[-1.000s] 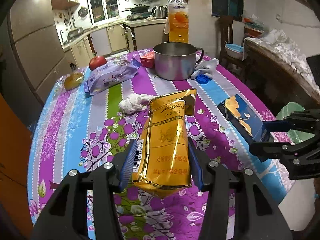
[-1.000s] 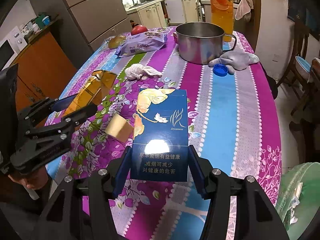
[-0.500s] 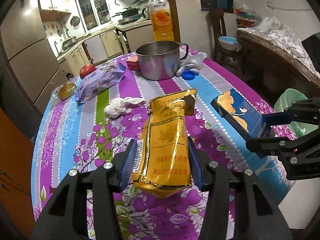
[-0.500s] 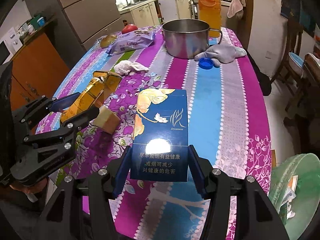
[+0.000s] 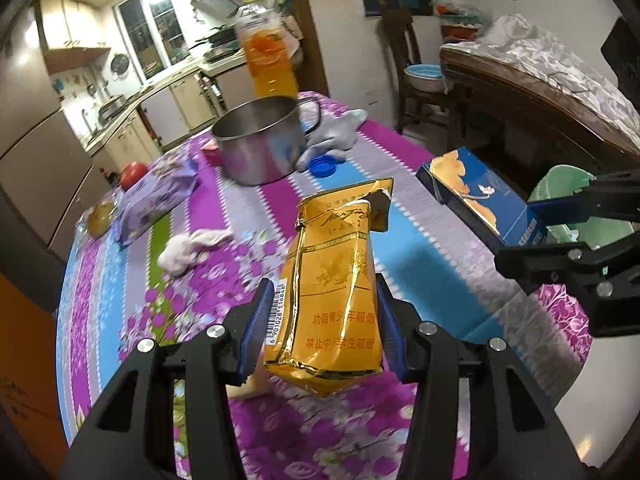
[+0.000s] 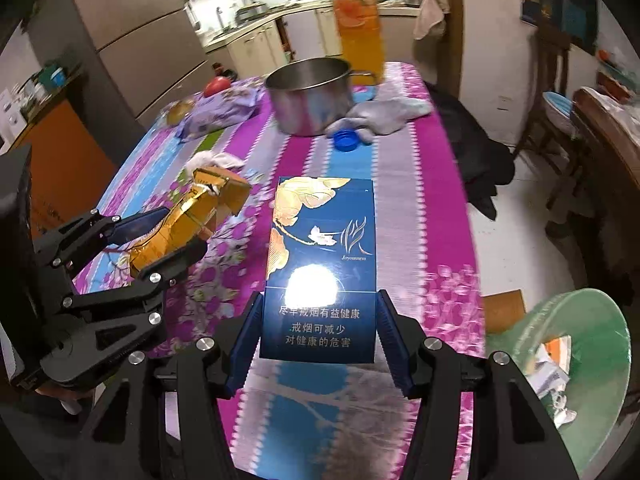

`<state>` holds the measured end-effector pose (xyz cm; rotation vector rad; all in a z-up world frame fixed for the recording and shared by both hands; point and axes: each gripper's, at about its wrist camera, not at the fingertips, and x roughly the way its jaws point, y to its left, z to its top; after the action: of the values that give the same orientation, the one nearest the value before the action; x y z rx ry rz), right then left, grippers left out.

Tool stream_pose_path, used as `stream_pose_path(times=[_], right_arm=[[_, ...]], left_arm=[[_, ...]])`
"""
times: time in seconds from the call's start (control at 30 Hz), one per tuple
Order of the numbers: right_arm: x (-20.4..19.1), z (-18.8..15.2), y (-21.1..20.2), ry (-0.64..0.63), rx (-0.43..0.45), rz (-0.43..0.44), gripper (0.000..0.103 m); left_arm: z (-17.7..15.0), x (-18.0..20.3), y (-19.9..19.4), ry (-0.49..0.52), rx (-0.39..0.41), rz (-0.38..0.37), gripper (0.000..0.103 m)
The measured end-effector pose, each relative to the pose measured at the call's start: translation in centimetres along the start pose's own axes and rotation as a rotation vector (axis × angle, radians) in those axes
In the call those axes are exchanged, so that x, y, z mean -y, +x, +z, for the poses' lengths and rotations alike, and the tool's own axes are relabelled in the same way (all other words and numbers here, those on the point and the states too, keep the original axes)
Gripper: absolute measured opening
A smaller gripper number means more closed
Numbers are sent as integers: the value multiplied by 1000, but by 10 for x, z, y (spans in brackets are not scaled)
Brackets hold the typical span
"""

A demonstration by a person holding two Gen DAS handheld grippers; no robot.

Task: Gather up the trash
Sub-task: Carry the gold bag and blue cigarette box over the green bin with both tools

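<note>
A crumpled gold cigarette pack (image 5: 332, 280) hangs above the flowered tablecloth (image 5: 192, 296), with my left gripper (image 5: 324, 316) shut on its lower half. Seen from the right wrist view, that gold pack (image 6: 188, 216) and the left gripper (image 6: 160, 236) sit at the left. My right gripper (image 6: 318, 328) is shut on a blue cigarette carton (image 6: 320, 264), held flat over the table's near right part. The left wrist view shows the blue carton (image 5: 476, 196) and right gripper (image 5: 536, 232) at the right edge. A green bin (image 6: 612, 320) holding paper scraps stands on the floor just past the table.
On the far half of the table are a steel pot (image 5: 260, 144), an orange drink bottle (image 5: 266, 56), a blue cap (image 5: 322, 166), a grey glove (image 5: 340, 136), a white tissue wad (image 5: 188, 248), a purple packet (image 5: 156, 196) and an apple (image 5: 134, 172). A chair (image 5: 404, 60) stands beyond.
Both grippers have carried their packs sideways toward the table's right edge. The green bin now shows larger in the right wrist view, and the pot and packet have slid left.
</note>
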<state>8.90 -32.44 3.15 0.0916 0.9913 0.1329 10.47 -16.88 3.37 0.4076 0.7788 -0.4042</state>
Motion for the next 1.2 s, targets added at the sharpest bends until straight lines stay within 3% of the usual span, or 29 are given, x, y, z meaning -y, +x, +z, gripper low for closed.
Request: stream_pose_path(times=[0.6, 0.9, 1.2], right_arm=[[134, -27, -82, 216, 97, -183, 57], [208, -69, -113, 328, 64, -336, 57], [257, -117, -128, 408, 2, -405, 57]], left_arm=[[53, 112, 24, 188, 12, -112, 48], [75, 185, 29, 310, 20, -222, 48], [90, 252, 42, 421, -29, -369, 48]])
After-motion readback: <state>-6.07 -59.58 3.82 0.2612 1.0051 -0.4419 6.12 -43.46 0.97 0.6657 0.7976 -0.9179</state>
